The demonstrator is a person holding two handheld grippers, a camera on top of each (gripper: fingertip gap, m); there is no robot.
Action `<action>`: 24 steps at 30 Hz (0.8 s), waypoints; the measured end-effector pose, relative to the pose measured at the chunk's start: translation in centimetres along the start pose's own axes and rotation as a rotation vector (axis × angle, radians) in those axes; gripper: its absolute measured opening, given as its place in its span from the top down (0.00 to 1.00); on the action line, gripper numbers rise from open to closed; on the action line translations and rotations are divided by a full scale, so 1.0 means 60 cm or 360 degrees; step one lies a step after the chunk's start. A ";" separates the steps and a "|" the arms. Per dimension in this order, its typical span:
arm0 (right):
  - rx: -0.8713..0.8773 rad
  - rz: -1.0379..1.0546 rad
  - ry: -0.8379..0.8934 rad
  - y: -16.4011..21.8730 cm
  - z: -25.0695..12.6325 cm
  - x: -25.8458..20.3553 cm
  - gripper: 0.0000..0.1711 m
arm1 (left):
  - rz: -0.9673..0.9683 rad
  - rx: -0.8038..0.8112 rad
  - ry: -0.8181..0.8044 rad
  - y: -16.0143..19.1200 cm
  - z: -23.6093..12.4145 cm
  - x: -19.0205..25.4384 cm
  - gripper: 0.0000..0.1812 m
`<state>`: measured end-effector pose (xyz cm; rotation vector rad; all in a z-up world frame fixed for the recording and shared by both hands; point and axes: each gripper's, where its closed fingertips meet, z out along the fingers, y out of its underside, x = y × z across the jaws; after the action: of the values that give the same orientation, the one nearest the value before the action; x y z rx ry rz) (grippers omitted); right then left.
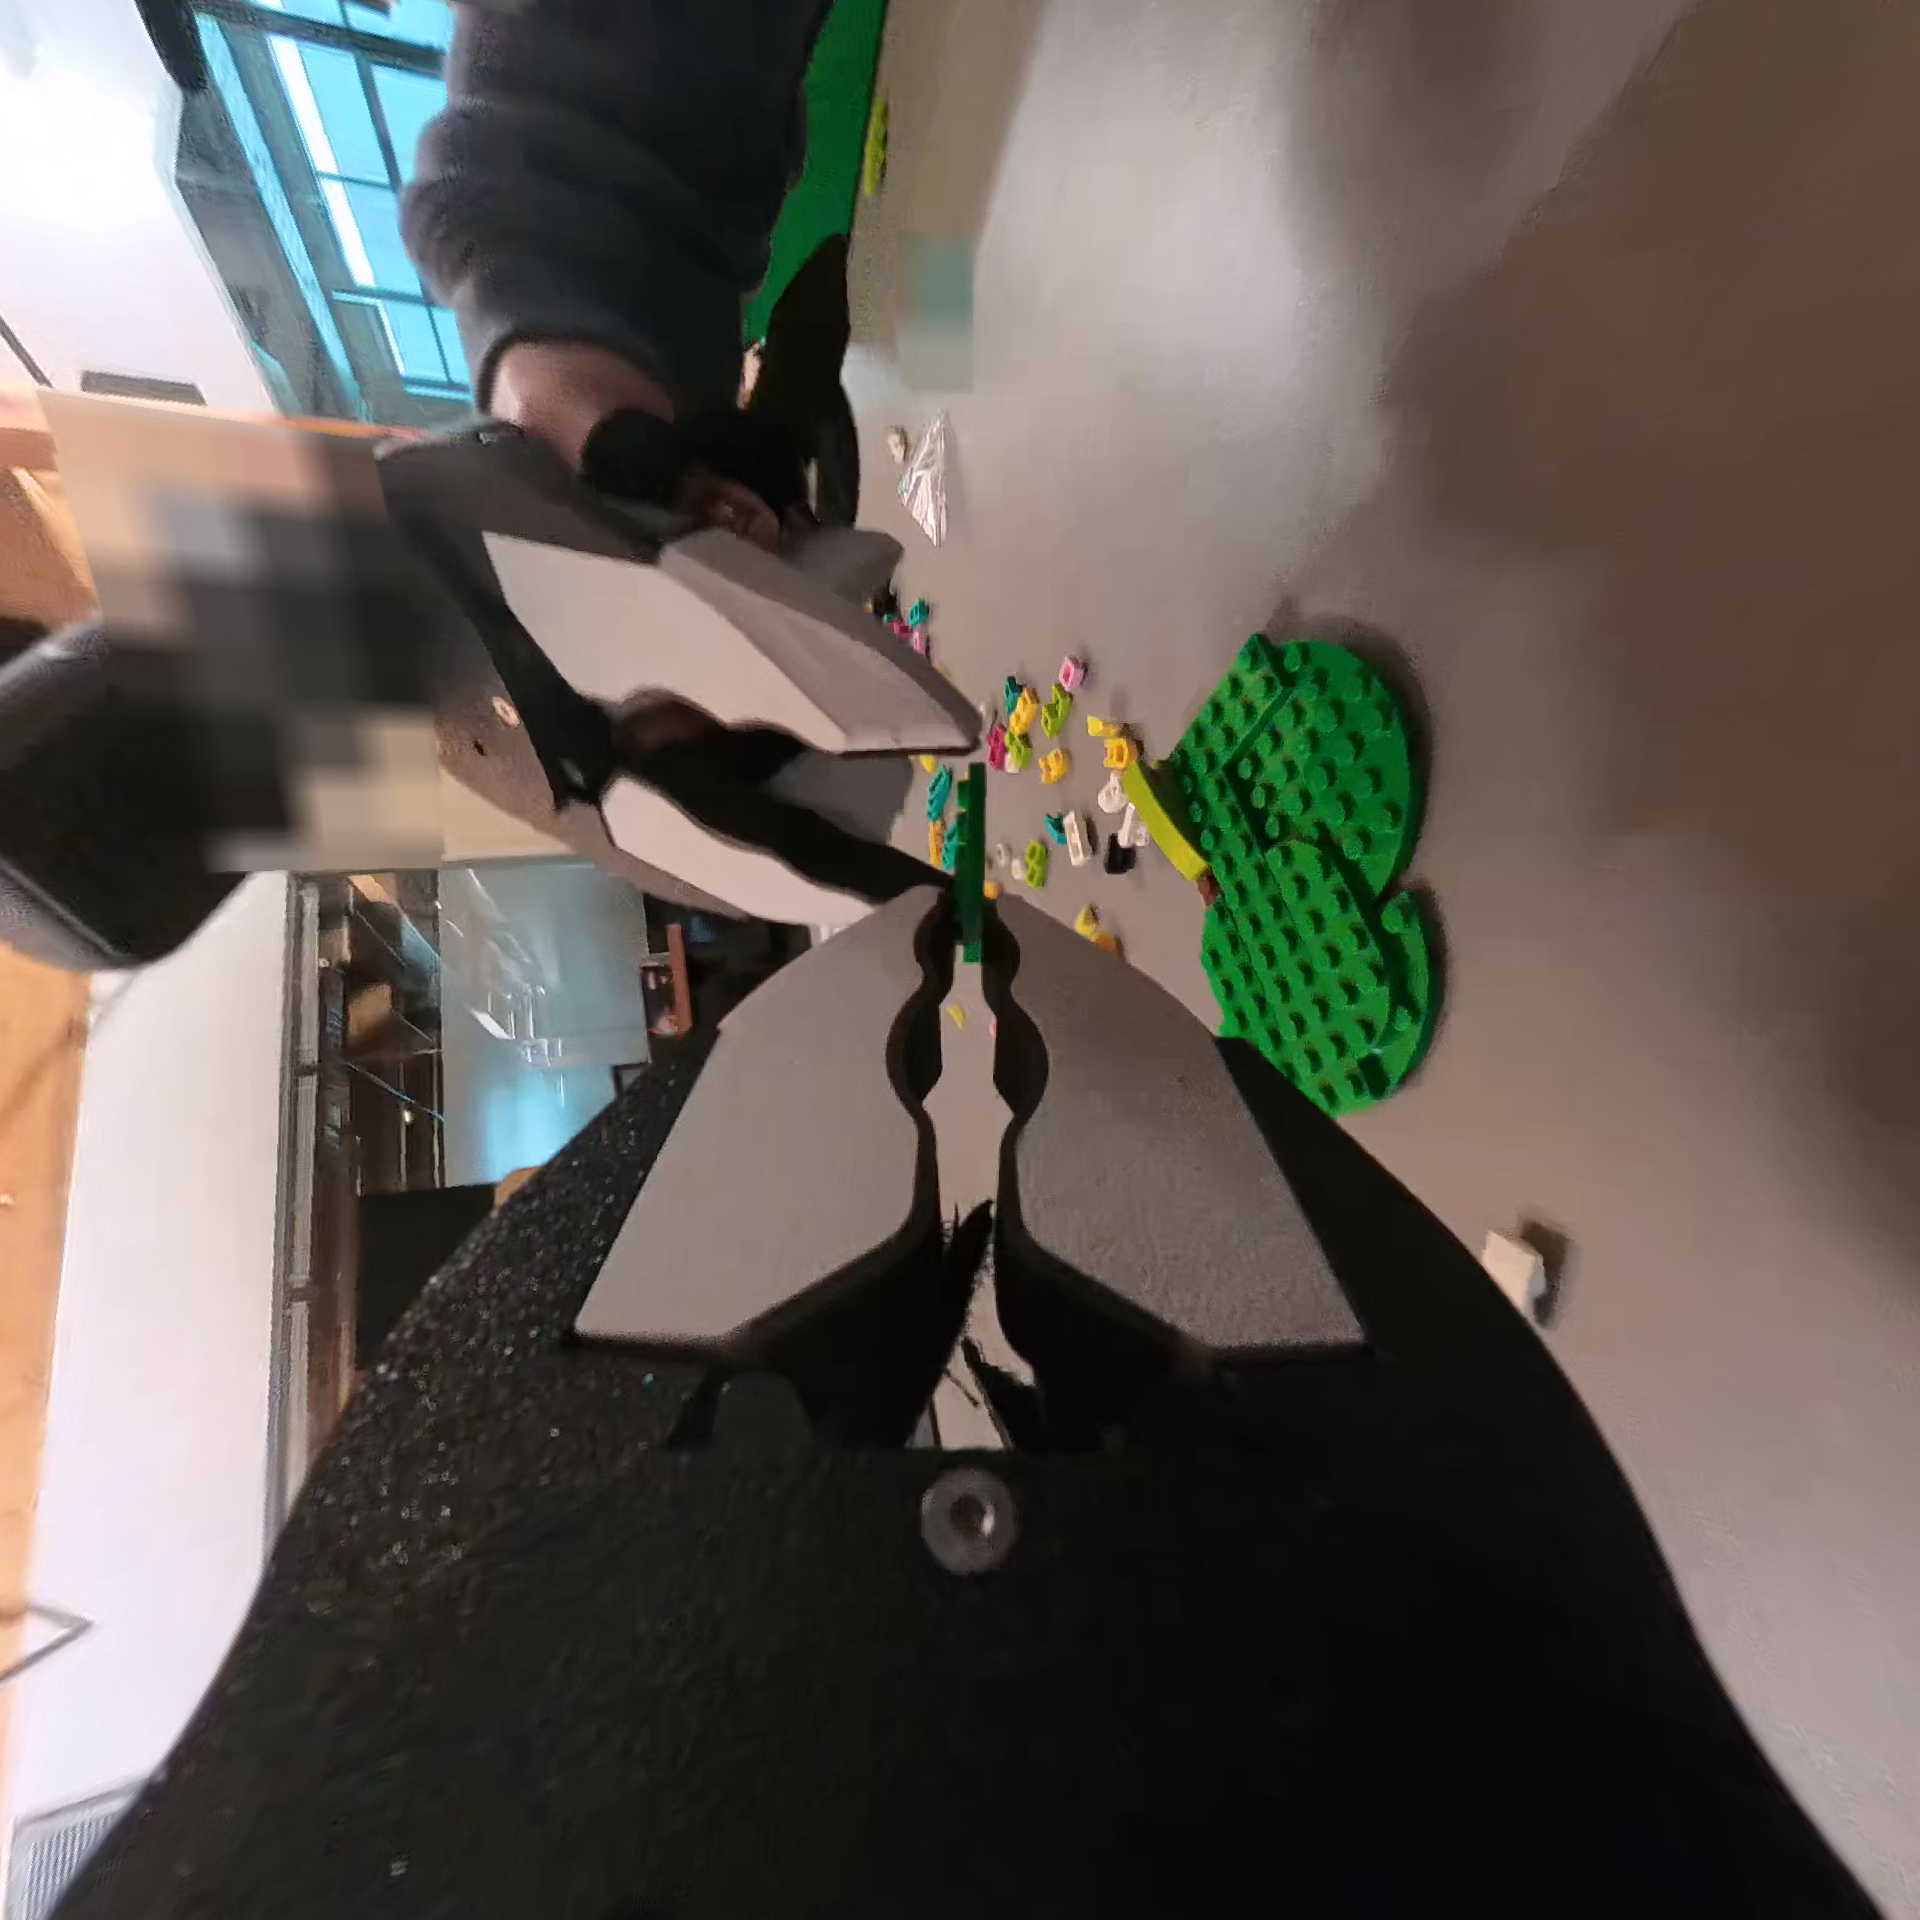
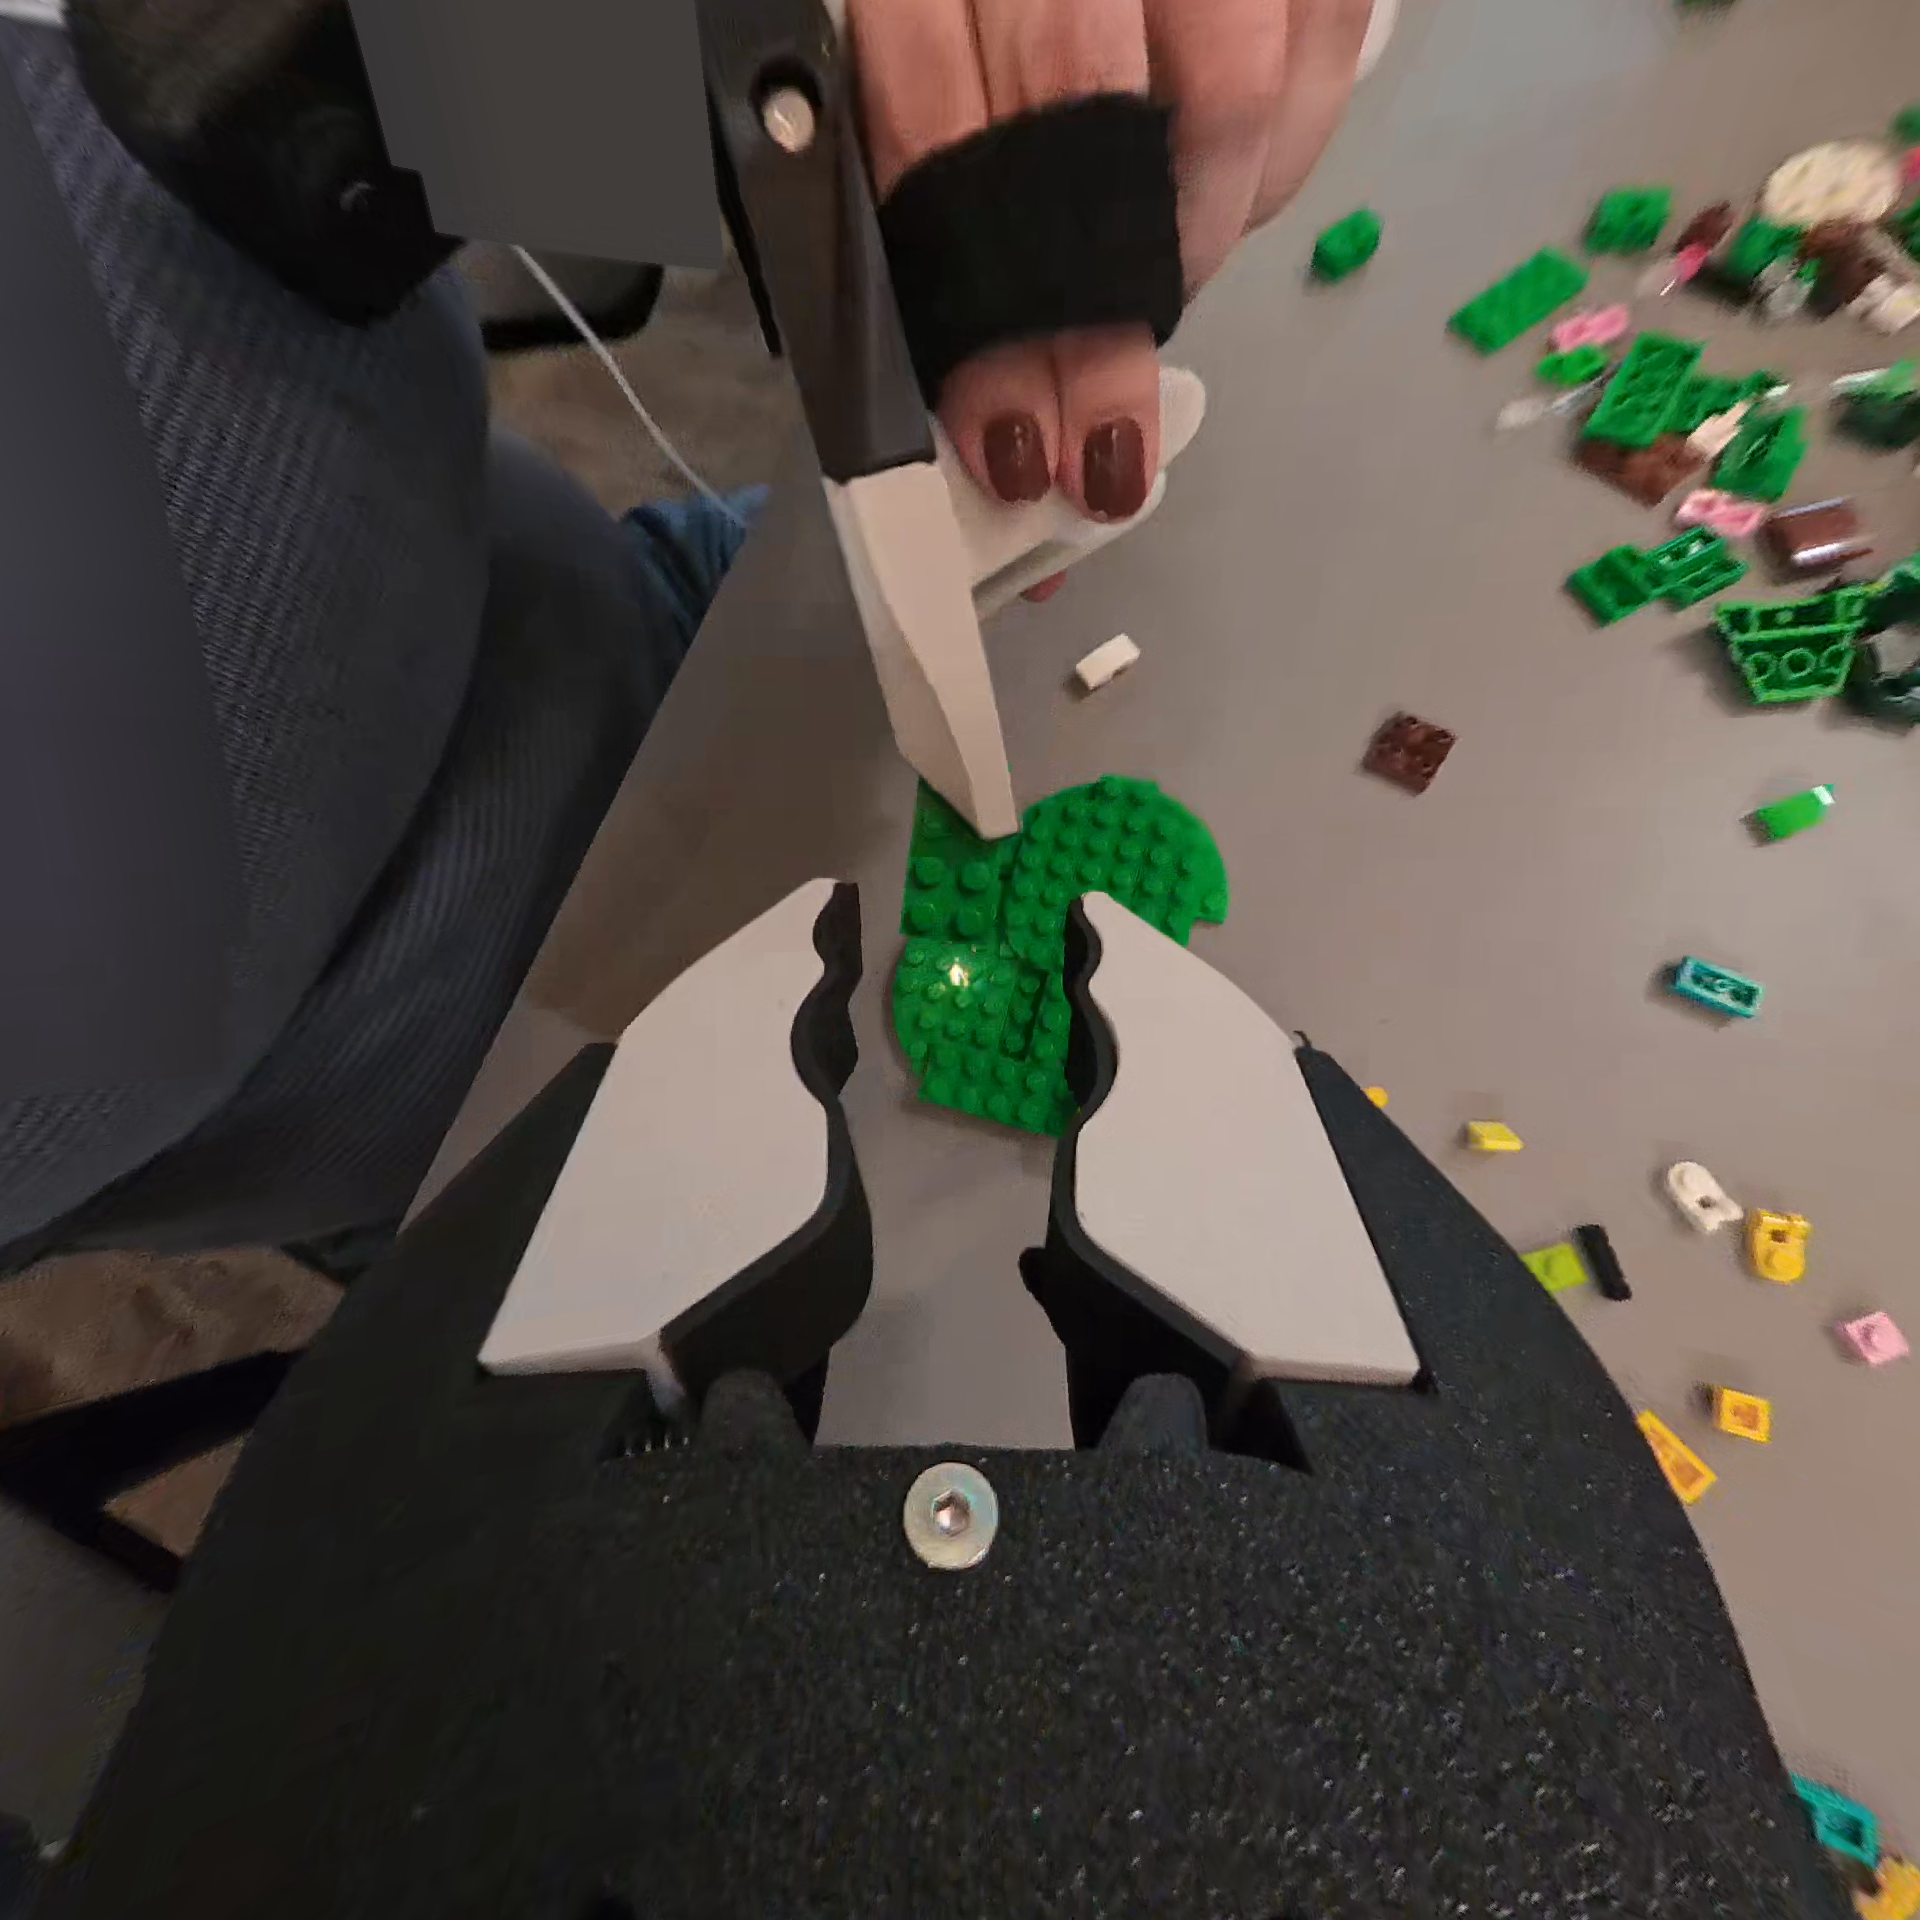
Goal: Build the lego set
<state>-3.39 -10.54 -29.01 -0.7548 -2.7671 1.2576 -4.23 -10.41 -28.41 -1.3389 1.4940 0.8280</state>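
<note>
Left claw point(image 1: 971, 925) clamped on the edge of a green studded plate point(image 1: 971, 852), seen edge-on in the left wrist view; the right wrist view shows the same plate point(image 2: 1039, 935) face-on: bright green, rounded lobes, several curved sections joined, studs up, a glint of light on one section. It appears to be held just above the grey worktop point(image 2: 1403, 623) near its edge, though contact with the surface cannot be told. Right claw point(image 2: 966, 925) apart, fingers either side of the plate's near part, not gripping it; in the left wrist view the same claw point(image 1: 935, 800) reaches in from the upper left. A hand point(image 2: 1049, 260) with a black strap across the fingers holds the left claw. On the worktop lies a second, larger green plate assembly point(image 1: 1309, 862) with a lime curved piece point(image 1: 1169, 821) at its edge. Small loose pieces point(image 1: 1039, 748) in yellow, pink, teal, white and black are scattered beside it. More green and brown pieces point(image 2: 1714, 416) lie well apart, toward the far right. A clear plastic bag point(image 1: 928, 483) lies farther off. No readable writing or brand marks.
</note>
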 end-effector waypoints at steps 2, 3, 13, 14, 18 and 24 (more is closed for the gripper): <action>-0.0064 -0.0001 -0.0028 0.006 0.006 -0.003 0.81 | 0.0016 0.0019 -0.0008 -0.005 0.004 -0.005 0.98; -0.0062 0.0000 -0.0050 0.005 0.008 -0.004 0.87 | 0.0018 0.0021 -0.0004 -0.005 0.006 -0.006 0.98; 0.0105 0.0290 0.0553 0.055 -0.039 0.051 0.91 | -0.1519 -0.0047 0.0863 0.051 0.021 0.078 0.57; 0.0115 0.0332 0.0612 0.064 -0.039 0.047 0.91 | -0.1556 -0.0104 0.0975 0.053 0.020 0.090 0.56; 0.0099 0.0435 0.0805 0.096 -0.040 0.030 0.91 | -0.1582 -0.0244 0.1330 0.041 0.023 0.121 0.55; 0.0018 0.0444 0.0961 0.117 -0.033 0.009 0.91 | -0.1361 -0.0367 0.1479 0.031 0.024 0.139 0.55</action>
<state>-0.50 -4.99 -32.74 -1.2984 -2.2164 0.8712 -5.54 -11.70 -36.90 -2.4683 1.2279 -0.2446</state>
